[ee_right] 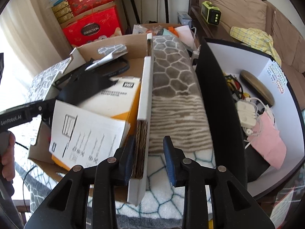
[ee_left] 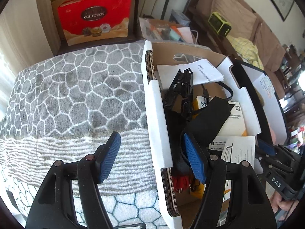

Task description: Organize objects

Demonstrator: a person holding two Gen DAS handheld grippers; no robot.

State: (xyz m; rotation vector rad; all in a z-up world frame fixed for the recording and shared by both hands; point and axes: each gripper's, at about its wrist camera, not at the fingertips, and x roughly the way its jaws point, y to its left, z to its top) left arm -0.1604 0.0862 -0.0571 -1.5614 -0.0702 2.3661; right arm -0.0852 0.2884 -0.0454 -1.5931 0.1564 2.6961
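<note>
1. My left gripper [ee_left: 153,155] stands apart, straddling the near wall of the cardboard box [ee_left: 155,103]: one pad hangs over the patterned blanket [ee_left: 76,87], the other inside the box. Neither pad presses on anything.
2. My right gripper [ee_right: 149,161] straddles the opposite wall of the same box. Its left pad sits against the corrugated edge; the right pad stands clear of it, so nothing is clamped.
3. The box rests on the blanket beside a black-sided box [ee_right: 215,95] holding cables and earphones.
4. Inside lie a black folded clip-like part [ee_left: 181,89], a black pouch [ee_left: 207,120], a WD carton [ee_right: 122,99] and leaflets [ee_right: 85,133].
5. I judge the box light but floppy. Corrugated walls bend, so I'd pinch low, near a corner.
6. Loose papers look slippery and may slide out if it tilts.
</note>
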